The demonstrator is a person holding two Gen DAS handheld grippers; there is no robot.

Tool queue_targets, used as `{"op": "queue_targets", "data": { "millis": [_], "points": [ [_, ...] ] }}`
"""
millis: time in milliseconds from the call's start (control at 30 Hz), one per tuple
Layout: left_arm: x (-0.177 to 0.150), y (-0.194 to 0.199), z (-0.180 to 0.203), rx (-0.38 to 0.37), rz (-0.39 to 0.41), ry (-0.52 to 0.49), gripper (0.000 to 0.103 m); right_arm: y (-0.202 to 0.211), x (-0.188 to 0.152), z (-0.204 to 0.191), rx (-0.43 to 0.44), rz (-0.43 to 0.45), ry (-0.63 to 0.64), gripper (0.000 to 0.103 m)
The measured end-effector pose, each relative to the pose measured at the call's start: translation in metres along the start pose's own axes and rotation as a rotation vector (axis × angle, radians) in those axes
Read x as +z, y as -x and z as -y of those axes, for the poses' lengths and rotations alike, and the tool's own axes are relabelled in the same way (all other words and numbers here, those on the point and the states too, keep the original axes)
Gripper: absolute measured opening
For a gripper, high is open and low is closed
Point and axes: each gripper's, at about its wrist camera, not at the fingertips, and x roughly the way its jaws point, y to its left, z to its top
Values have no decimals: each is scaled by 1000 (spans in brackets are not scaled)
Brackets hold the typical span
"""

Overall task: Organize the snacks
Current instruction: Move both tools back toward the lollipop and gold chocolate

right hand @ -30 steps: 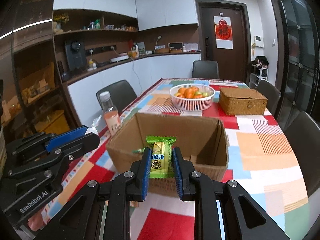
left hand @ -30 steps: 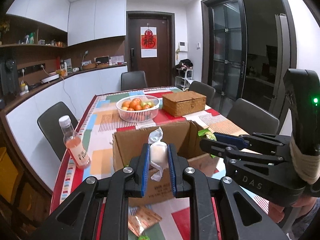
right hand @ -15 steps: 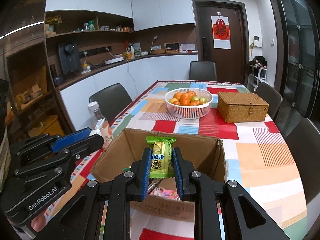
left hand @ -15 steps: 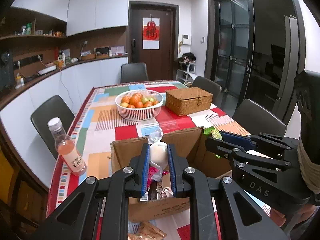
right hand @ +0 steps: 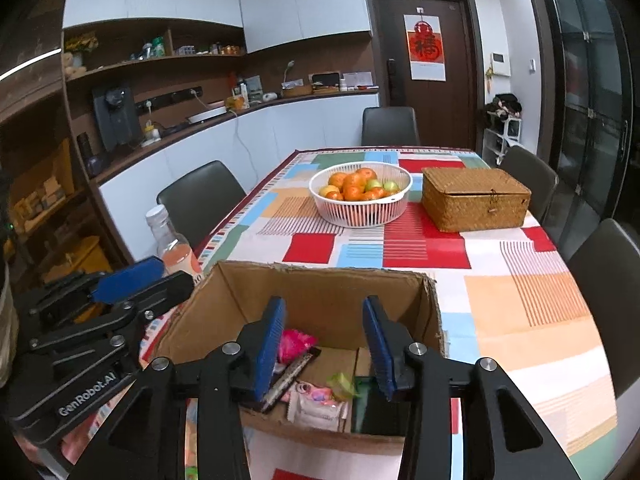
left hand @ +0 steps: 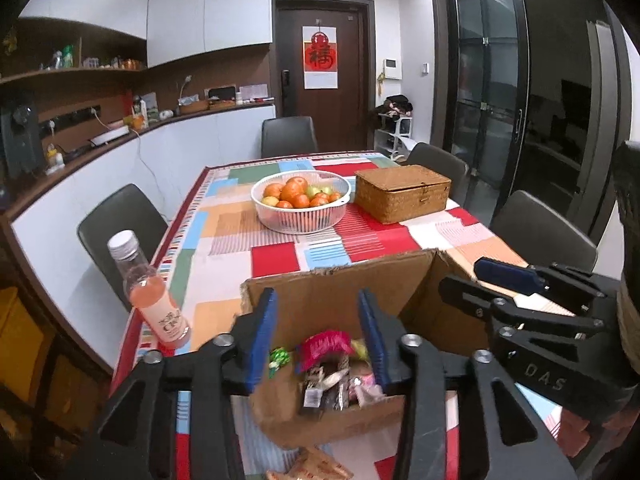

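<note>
— Snacks (left hand: pixel 340 364) lie heaped in the open cardboard box (left hand: pixel 340 288) at six o'clock on the patchwork tablecloth (right hand: pixel 520 300): a pink packet (right hand: pixel 292 344), a green-wrapped sweet (right hand: pixel 340 384), a white pouch (right hand: pixel 316 408), some dark bars.

— And the two tools?

— The left gripper (left hand: pixel 316 336) hangs over the box, its blue pads (left hand: pixel 266 332) apart after just opening, nothing between them. The right gripper (right hand: pixel 326 344) is likewise spread above the box, jaws freshly parted and bare.

— What else is on the table?

— A pink drink bottle (left hand: pixel 150 296) at nine o'clock of the box, just beside it. At twelve o'clock, well apart, a white fruit basket (right hand: pixel 360 196) of oranges and greenish fruit, with a wicker lidded box (right hand: pixel 476 198) at its three o'clock.

— Anything outside the box?

— At the left view's bottom edge, a packet (left hand: pixel 316 466) on the cloth, possibly biscuits; too cropped to tell.
</note>
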Motion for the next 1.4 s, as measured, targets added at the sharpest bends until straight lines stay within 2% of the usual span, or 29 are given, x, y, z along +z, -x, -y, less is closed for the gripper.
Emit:
{"op": "queue_targets", "data": {
  "millis": [300, 467, 667, 833, 1400],
  "points": [
    [-25, 39, 7, 22, 10, -2, 50, 36, -22, -4, 26, 24, 23, 47],
    [-39, 62, 14, 31, 22, -5, 57, 54, -36, -9, 38, 24, 39, 50],
    [-60, 78, 19, 19, -3, 3, 59, 69, -55, -13, 56, 0, 59, 51],
    [-81, 84, 21, 26, -41, 2, 59, 71, -75, -15, 63, -52, 70, 51],
    [-162, 58, 29, 9, -289, -9, 59, 42, -157, -17, 94, -341, 99, 51]
  ]
}}
